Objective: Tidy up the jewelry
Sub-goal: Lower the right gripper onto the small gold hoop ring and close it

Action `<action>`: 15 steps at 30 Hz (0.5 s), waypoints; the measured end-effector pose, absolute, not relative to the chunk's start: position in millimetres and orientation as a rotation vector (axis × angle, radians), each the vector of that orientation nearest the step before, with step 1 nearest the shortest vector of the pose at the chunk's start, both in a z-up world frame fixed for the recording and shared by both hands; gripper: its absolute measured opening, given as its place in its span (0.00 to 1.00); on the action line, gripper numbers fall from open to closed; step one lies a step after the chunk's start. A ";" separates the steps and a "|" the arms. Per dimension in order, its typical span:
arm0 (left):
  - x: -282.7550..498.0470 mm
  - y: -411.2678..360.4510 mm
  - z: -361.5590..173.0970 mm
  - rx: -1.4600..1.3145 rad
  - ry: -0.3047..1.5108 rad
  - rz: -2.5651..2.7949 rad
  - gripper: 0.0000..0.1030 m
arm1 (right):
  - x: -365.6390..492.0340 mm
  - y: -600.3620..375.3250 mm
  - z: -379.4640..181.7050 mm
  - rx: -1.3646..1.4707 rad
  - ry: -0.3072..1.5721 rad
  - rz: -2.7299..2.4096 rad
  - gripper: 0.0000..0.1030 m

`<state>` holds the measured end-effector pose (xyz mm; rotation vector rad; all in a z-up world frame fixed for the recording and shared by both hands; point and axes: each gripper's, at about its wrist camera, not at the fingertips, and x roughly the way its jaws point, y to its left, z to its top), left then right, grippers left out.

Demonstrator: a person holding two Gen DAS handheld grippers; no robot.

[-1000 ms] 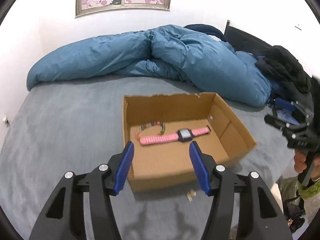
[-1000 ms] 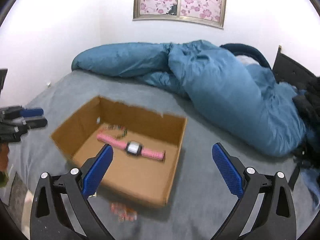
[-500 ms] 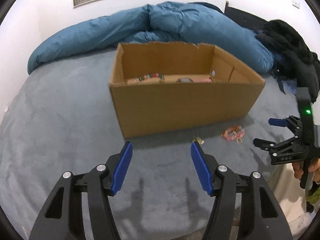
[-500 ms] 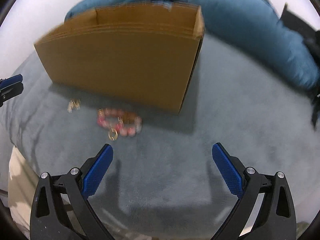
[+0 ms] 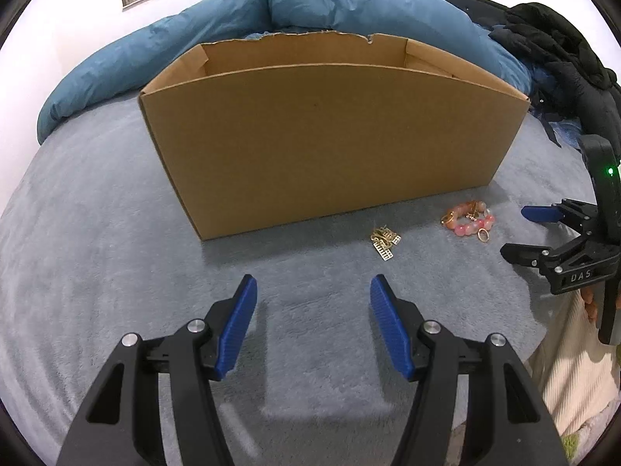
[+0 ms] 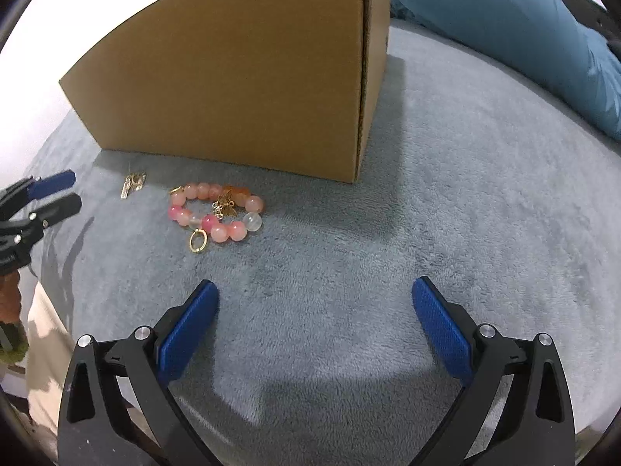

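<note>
- The step in hand, as I judge it, is the approach to the loose jewelry that lies on the grey plush bed cover [image 6: 427,202], outside the open brown cardboard box [image 5: 322,136]; nothing is picked up yet.
- The left gripper [image 5: 312,322] hangs low over the bed cover with its blue-padded fingers spread apart and nothing between them.
- The right gripper [image 6: 314,326] is also wide open and empty, low over the bed cover.
- The pink and orange beaded bracelet with gold charms [image 6: 217,209] lies at about 11 o'clock from the right gripper, near the front wall of the box but not touching it.
- The small gold chain piece with a flat tag [image 5: 384,240] lies at about 1 o'clock from the left gripper, just in front of the box.
- Next move, I think: each gripper should go forward to its near piece, close over it, then lift it above the box wall. Both pieces are small and sit in soft pile, so the fingers must come very low.
- Count: one box, one bracelet, one gold chain piece, two grippers. The inside floor of the box is hidden, so I cannot count what is in it.
- Behind the box lies one blue crumpled duvet [image 5: 310,4].
</note>
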<state>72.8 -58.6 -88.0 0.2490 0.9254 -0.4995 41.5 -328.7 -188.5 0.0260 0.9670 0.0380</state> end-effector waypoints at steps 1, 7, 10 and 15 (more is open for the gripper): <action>73.7 -59.8 -87.8 0.248 0.926 -0.501 0.57 | 40.7 -333.1 -187.7 0.038 0.959 0.039 0.93; 75.9 -62.4 -87.9 0.241 0.926 -0.507 0.57 | 31.3 -337.0 -187.0 0.016 0.919 0.025 0.92; 75.2 -62.0 -87.3 0.235 0.920 -0.514 0.57 | 22.6 -332.0 -179.7 -0.001 0.877 0.018 0.90; 72.4 -67.1 -85.9 0.236 0.904 -0.539 0.57 | 3.7 -319.2 -159.0 -0.031 0.768 0.086 0.86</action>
